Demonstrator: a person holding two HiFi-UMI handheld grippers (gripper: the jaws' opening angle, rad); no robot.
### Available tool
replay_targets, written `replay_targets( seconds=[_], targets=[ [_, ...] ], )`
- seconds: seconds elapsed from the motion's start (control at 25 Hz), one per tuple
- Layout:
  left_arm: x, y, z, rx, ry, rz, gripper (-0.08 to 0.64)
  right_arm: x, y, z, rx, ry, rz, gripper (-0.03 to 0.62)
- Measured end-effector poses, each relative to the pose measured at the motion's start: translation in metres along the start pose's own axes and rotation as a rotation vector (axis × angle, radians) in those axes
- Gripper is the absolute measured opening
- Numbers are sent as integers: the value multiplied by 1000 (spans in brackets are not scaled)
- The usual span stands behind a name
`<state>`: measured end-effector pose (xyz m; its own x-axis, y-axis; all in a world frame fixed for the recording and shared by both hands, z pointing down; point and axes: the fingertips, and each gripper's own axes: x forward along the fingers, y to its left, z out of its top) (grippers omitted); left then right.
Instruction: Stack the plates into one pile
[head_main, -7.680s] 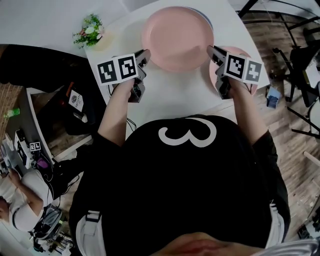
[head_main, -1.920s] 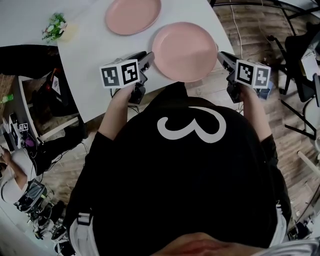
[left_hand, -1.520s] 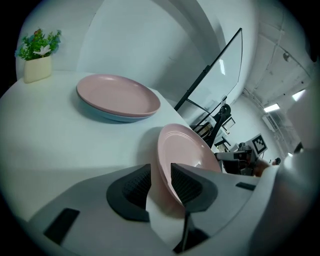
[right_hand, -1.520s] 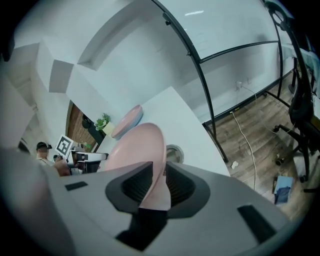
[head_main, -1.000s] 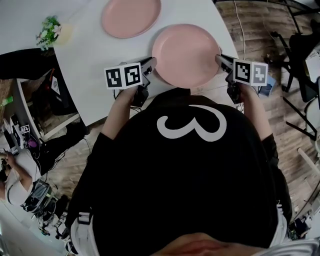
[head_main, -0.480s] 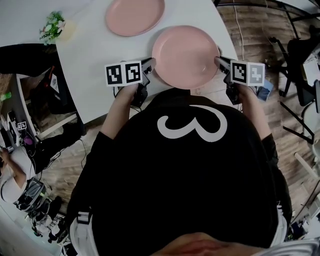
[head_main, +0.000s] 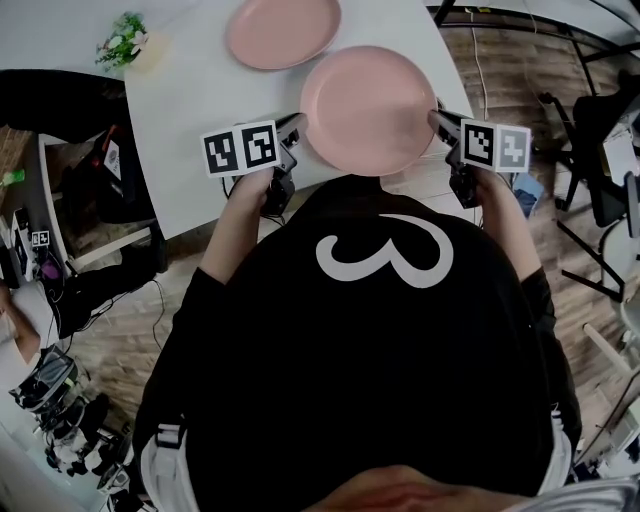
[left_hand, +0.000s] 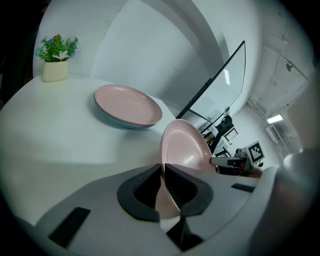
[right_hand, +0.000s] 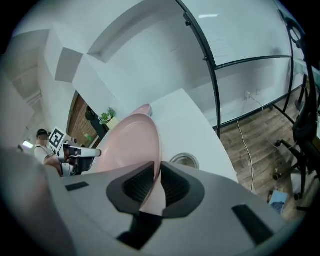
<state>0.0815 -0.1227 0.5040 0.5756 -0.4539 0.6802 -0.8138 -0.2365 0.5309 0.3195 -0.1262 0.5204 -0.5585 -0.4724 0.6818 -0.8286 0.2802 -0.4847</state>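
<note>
A pink plate (head_main: 368, 108) hangs over the white table's (head_main: 200, 90) near edge, gripped on both sides. My left gripper (head_main: 297, 130) is shut on its left rim, my right gripper (head_main: 436, 122) on its right rim. The jaws of both have just been closing, with the rim between them. In the left gripper view the plate (left_hand: 187, 147) runs edge-on from between the pads of my left gripper (left_hand: 163, 172). The right gripper view shows the same for the plate (right_hand: 127, 142) and my right gripper (right_hand: 157, 172). Farther back a second pink plate (head_main: 283, 30) lies on a blue one (left_hand: 120, 122).
A small potted plant (head_main: 125, 42) stands at the table's far left corner. A round metal grommet (right_hand: 184, 161) is set in the table under the held plate's right side. Black frames and chairs stand on the wooden floor (head_main: 520, 70) to the right.
Both grippers have drawn in against the plate's two sides. The plate has come up a little from the table with them.
</note>
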Motion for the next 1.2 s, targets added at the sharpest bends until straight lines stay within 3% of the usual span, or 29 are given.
replay_targets(
  seconds=[0.32,0.6,1.2],
  targets=[
    [-30,7,15,-25,-60,46,37,2,29,28,-46,-31,27,55],
    [-53,18,42,14,-88,100,37,10,55,60,-69,-58,55,52],
    [-71,63,119,34,-127,116,37,52,94,139,-100,-100,40,51]
  ],
)
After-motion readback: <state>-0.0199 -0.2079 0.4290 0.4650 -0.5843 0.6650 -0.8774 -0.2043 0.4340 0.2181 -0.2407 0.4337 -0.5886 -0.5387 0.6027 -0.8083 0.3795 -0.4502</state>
